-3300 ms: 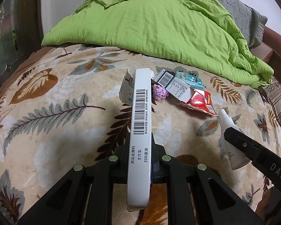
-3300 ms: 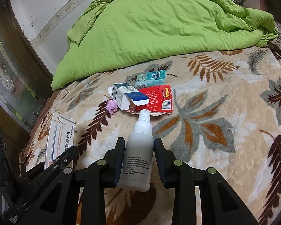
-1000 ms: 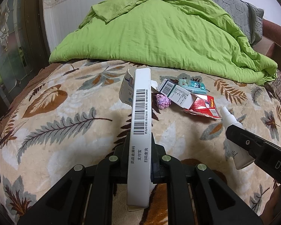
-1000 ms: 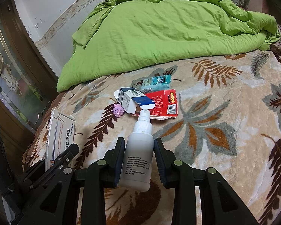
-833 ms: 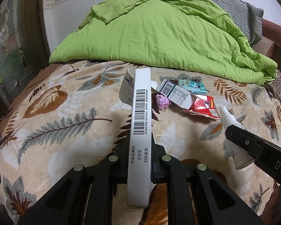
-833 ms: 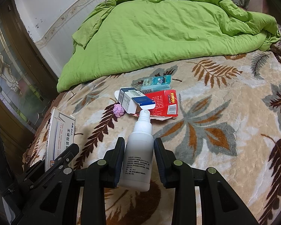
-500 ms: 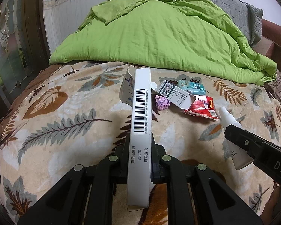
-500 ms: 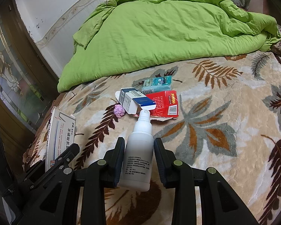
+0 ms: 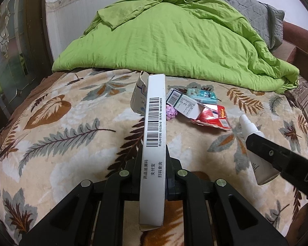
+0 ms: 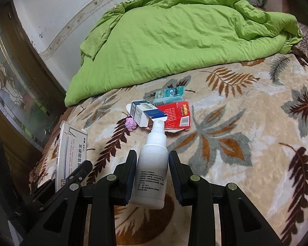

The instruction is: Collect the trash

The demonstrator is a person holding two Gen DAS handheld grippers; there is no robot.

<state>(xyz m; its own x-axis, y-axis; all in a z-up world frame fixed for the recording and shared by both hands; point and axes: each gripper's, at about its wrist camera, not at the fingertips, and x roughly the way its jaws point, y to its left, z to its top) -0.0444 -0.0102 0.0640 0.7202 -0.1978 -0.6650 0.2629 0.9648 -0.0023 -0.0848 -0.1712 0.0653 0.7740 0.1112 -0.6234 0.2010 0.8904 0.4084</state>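
Note:
My left gripper (image 9: 153, 157) is shut on a flat white medicine box (image 9: 155, 123) with a barcode, held edge-up above the bed; the same box (image 10: 70, 151) shows at the left of the right wrist view. My right gripper (image 10: 152, 162) is shut on a white spray bottle (image 10: 153, 164), nozzle pointing forward; that bottle (image 9: 254, 143) appears at the right of the left wrist view. Ahead on the blanket lie a blue-and-white carton (image 10: 145, 112), a red carton (image 10: 177, 114), a teal packet (image 10: 171, 93) and a pink crumpled wad (image 10: 131, 124).
A leaf-patterned blanket (image 10: 246, 135) covers the bed. A heaped green quilt (image 10: 174, 34) fills the far side, with a grey pillow (image 9: 254, 12) behind it. A dark wooden door frame with patterned glass (image 10: 10, 82) stands at the left edge.
Both grippers keep their grip. Over the last second the views barely shift; since the earliest frames both have drawn back a little from the pile of cartons.

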